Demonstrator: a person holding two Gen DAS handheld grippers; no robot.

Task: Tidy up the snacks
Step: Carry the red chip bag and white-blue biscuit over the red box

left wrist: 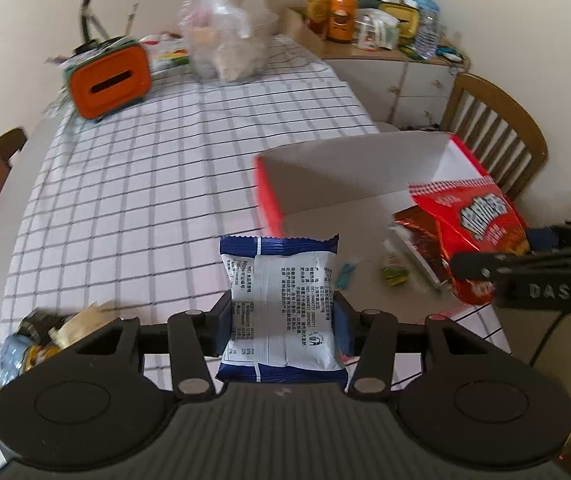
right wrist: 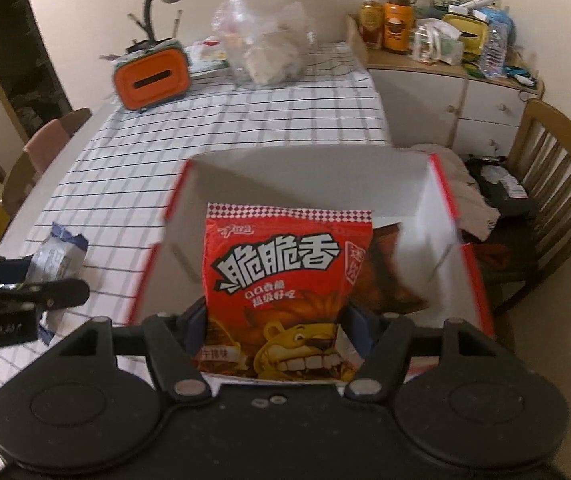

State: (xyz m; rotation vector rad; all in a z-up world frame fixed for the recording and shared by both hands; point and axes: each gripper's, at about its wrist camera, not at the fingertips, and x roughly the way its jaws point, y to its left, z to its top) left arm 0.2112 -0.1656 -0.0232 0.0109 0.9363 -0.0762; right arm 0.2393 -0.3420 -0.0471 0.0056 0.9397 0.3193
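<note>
Clamped at the bottom centre of the left wrist view, the blue and white snack packet (left wrist: 281, 308) is sitting between the left gripper (left wrist: 283, 330) pads above the checked tabletop (left wrist: 125, 184). Lower centre in the right wrist view, the right gripper (right wrist: 275, 332) is holding the red lion snack bag (right wrist: 285, 280) over the red-edged box (right wrist: 437, 208), which seems to be holding a darker packet

Box (right wrist: 437, 208) right of tablecloth (right wrist: 133, 168)

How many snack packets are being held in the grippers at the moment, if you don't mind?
2: the blue-and-white packet in the left gripper, and the red lion packet in the right gripper above the box.
</note>
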